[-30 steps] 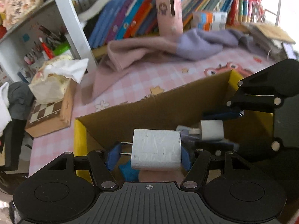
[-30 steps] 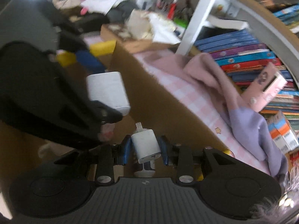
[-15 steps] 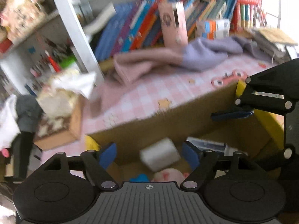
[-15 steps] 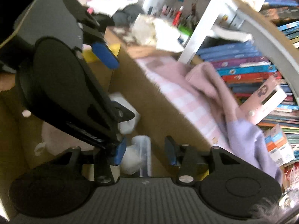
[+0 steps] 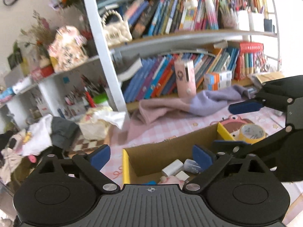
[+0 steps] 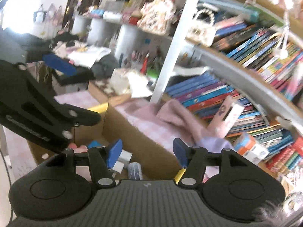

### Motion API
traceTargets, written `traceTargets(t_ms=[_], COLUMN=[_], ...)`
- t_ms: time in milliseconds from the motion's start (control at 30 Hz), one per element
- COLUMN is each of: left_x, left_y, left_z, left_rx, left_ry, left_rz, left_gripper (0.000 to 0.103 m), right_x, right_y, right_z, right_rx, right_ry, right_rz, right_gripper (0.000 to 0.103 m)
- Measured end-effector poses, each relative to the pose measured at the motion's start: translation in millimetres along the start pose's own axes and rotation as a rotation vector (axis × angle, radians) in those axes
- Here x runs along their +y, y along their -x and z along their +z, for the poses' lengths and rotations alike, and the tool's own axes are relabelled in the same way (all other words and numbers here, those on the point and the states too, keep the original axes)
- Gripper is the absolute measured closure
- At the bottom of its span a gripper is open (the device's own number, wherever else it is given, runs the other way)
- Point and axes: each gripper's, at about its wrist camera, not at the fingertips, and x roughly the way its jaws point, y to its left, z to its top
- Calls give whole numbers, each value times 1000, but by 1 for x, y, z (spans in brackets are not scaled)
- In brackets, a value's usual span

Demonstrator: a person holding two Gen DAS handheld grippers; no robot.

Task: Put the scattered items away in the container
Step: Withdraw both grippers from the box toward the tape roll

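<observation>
A cardboard box [image 5: 166, 149] with yellow edges stands on the pink checked tablecloth. Inside lie a white charger block [image 5: 172, 167], a smaller white plug [image 5: 182, 176], a blue-grey bottle [image 5: 192, 165] and a pink soft toy [image 5: 170, 179]. My left gripper [image 5: 150, 156] is open and empty, raised above the box's near side. My right gripper [image 6: 146, 154] is open and empty, above the box [image 6: 132, 132]; the white chargers [image 6: 123, 159] and the bottle [image 6: 134, 170] lie below it. Each gripper shows in the other's view.
A roll of yellow tape [image 5: 251, 131] lies on the cloth right of the box. A pink and lilac cloth [image 5: 180, 106] lies behind it, by a pink upright box [image 5: 185, 78] and a bookshelf. A tissue box [image 5: 98, 121] and clothes sit at the left.
Both grippers opened and dropped their white chargers into the box. Both then lifted up and back from the box.
</observation>
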Motion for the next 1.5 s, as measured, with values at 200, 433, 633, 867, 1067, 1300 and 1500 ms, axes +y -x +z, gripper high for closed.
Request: traceTargets(t_ms=[200,433,633,867,1067,1300,1500], left_x=[-3,-10,-16,-24,-40,-68,-87], left_y=[46,97,129,149,155,162,161], left_z=[-13,-39,-64,-87,-103,-120,-124], left_rx=[-41,-71,-70,-50,-36,-21,-2], left_ry=[37,93,144,203,221,175,111], left_rz=[7,19,16,9,10,-25,-74], left_gripper=[7,4,4,4,4,4,4], right_x=[8,25,29,31,38,59,63], right_y=[49,106,148,185,205,222,232], right_z=[-6,-25,-50,-81,-106,-136,-153], right_rx=[-52,-86,-83,-51,10,41,89], right_ry=[-44,-106,-195,-272,-303,-289,-287], right_rz=[-62,-130,-194,-273,-323,-360,-376], right_gripper=[45,45,43,43,41,36,34])
